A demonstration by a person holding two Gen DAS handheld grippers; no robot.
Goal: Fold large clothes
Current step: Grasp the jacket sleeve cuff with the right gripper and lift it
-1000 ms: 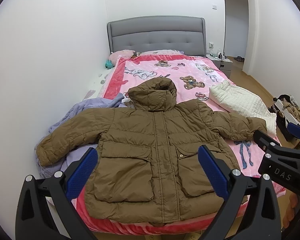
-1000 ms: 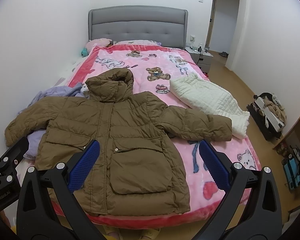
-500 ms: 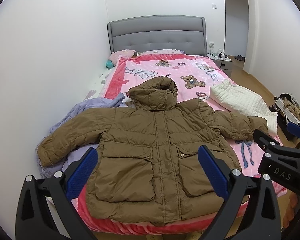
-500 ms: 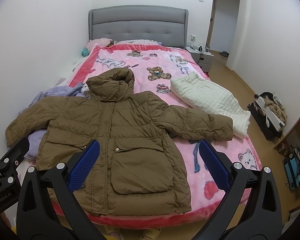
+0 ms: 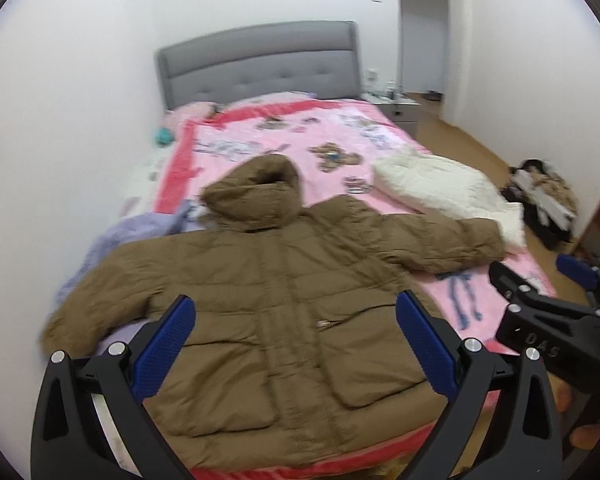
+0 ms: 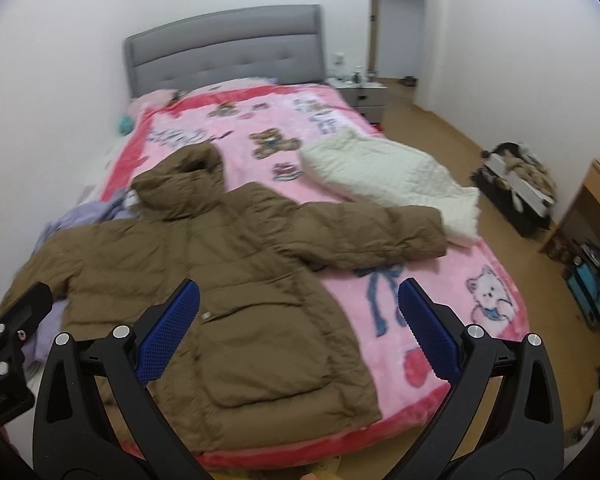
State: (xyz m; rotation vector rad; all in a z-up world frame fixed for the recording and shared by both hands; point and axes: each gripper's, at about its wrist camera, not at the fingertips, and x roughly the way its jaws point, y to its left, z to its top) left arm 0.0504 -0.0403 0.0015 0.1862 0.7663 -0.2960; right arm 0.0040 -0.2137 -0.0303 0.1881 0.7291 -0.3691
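A brown hooded puffer jacket (image 5: 284, 296) lies flat, front up, sleeves spread, at the foot of a bed with a pink bear blanket (image 5: 340, 136). It also shows in the right wrist view (image 6: 236, 272). My left gripper (image 5: 296, 340) is open and empty above the jacket's lower front. My right gripper (image 6: 300, 328) is open and empty above the jacket's right hem and the blanket (image 6: 440, 280). Each gripper shows at the edge of the other's view.
A white quilted garment (image 5: 448, 192) lies right of the jacket. A lilac garment (image 5: 116, 240) lies under the left sleeve by the wall. A grey headboard (image 5: 260, 64), a nightstand (image 5: 396, 108), bags on the floor (image 6: 516, 184) and a wooden desk (image 6: 588, 208) stand around.
Both grippers have moved forward and tilted, closer to the jacket; the views are blurred. Both stay open and empty. The jacket has not moved.
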